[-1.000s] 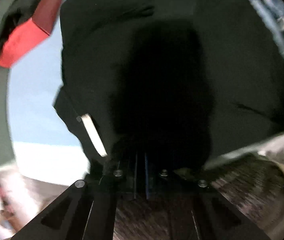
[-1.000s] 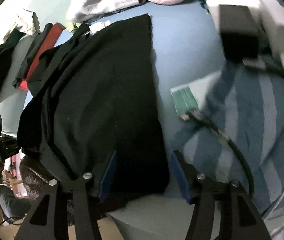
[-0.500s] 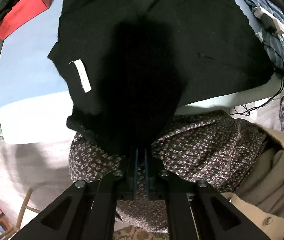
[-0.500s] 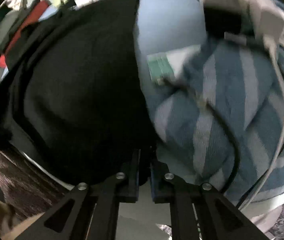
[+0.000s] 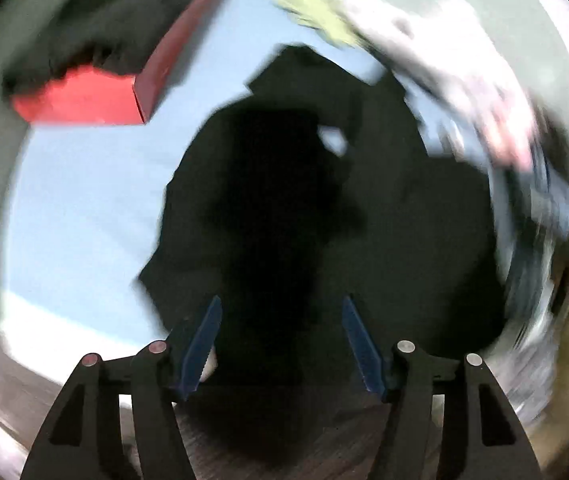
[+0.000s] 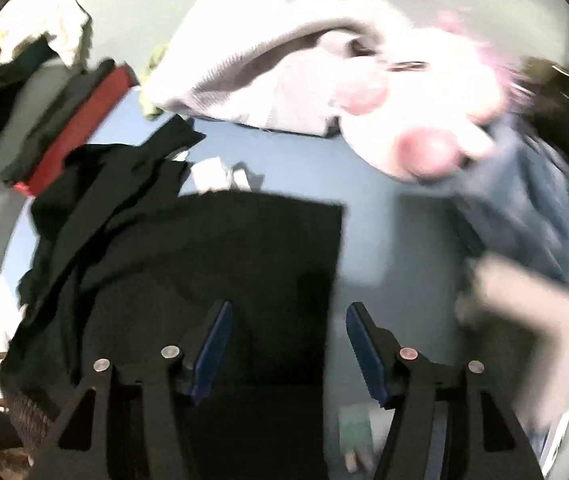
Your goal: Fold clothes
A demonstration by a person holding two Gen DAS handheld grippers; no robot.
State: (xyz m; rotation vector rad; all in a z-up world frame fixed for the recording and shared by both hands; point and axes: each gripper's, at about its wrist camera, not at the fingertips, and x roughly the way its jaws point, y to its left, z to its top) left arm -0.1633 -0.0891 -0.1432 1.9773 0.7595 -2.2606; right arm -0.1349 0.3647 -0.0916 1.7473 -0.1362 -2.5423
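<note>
A black garment (image 5: 396, 248) (image 6: 212, 256) lies folded over on the blue bed sheet (image 5: 84, 200) (image 6: 384, 216). My left gripper (image 5: 280, 344) hangs above its near part with the jaws opening and the blue pads (image 5: 200, 344) well apart; the cloth lies below them, not pinched. My right gripper (image 6: 284, 348) stands over the garment's right edge, its jaws opening too, nothing pressed between the pads (image 6: 364, 352). Both views are blurred by motion.
A red and black folded stack (image 5: 96, 80) (image 6: 72, 136) lies at the far left of the sheet. A grey-white garment (image 6: 268, 68), a pink plush toy (image 6: 416, 124) and a blue striped cloth (image 6: 532, 216) crowd the back and right. Something green (image 6: 356, 428) lies near the front.
Both grippers were shut on the black garment half a second ago; now both have let go and their jaws stand apart. The cloth's near part now lies folded forward over the rest.
</note>
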